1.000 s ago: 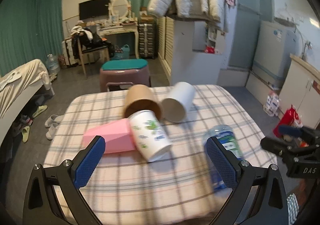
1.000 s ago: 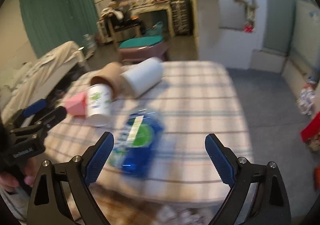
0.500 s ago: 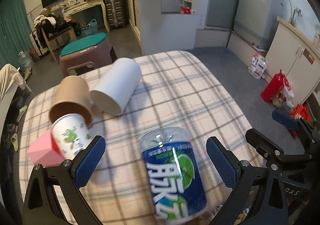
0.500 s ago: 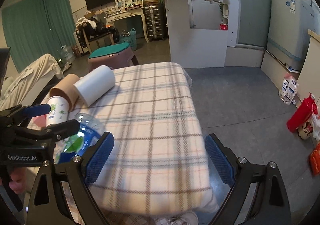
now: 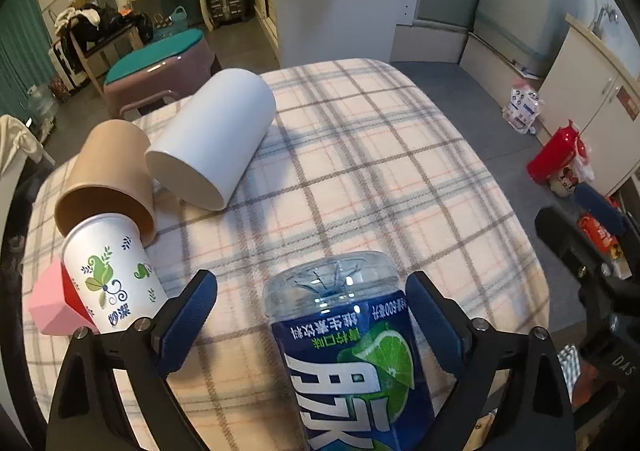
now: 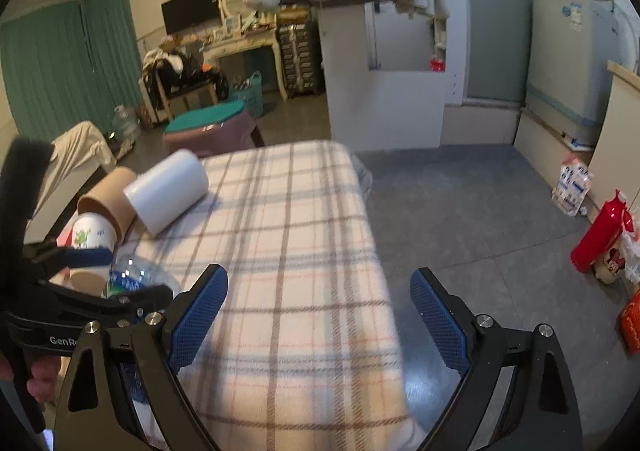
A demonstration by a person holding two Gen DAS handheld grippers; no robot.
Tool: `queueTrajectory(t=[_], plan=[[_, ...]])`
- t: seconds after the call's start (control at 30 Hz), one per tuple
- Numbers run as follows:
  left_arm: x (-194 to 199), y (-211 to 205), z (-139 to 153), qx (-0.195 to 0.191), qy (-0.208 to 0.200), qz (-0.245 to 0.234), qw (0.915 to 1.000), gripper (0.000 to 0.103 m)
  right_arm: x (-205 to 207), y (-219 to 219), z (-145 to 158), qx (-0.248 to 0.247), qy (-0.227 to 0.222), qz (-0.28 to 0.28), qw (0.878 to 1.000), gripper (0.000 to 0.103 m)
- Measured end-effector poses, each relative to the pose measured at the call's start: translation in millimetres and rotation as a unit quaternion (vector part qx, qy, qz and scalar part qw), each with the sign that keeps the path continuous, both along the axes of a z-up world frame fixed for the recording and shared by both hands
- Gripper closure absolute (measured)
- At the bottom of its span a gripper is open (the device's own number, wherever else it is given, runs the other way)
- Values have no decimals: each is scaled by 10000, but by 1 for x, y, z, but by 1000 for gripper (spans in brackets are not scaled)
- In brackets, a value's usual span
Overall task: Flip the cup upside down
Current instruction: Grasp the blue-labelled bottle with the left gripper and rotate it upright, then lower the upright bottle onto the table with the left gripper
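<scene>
Straddling a blue-labelled plastic bottle [image 5: 352, 355], the left gripper [image 5: 312, 315] has its jaws spread wide, pads either side of the bottle and clear of it. The bottle lies on the plaid tablecloth [image 5: 360, 171]. Task cups lie on their sides at the table's left: white cup [image 5: 216, 139], brown cup [image 5: 108, 171], printed paper cup [image 5: 112, 275] mouth-in to the brown one, pink box [image 5: 50, 309] beside. Right gripper [image 6: 318, 313] hangs open over the cloth, holding nothing.
</scene>
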State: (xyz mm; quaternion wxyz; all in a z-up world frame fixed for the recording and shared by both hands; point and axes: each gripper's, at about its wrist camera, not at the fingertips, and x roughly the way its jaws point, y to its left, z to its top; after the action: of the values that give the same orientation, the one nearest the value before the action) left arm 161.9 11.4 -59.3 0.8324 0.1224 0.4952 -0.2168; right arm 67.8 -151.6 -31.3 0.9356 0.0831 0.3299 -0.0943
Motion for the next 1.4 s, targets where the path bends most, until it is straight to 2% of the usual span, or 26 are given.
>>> queueTrajectory(t=[0.1,0.3,0.6,0.77,0.87,1.1,1.23,1.4], plan=[[-1,0,1,-157,283,-91,9994,28,-1,1,4,-26,-86,-31,10000,10],[-4,2,6,-256,264,-86,9993,29,-6,4,6,-43,-147,-61,9999,10],[-1,10,48,-464,-510,63,9976,29,-11,9,4,20,-44,-43,10000,10],[-3,15,63,-630,-1017,230,9926,29,-10,14,0,40,23,46,10000,10],[-5,14,67,-681,-1454,330,9865,29,-9,16,-3,61,32,71,10000,10],[2,6,54,-594,-1959,296,9784,29,-5,19,-9,98,108,110,9998,10],[1,3,44,-660,-2094,226,9753,29,1,20,-14,107,176,123,9997,10],[0,-1,35,-560,-2314,189,9711,29,6,21,-18,115,235,171,9995,10]])
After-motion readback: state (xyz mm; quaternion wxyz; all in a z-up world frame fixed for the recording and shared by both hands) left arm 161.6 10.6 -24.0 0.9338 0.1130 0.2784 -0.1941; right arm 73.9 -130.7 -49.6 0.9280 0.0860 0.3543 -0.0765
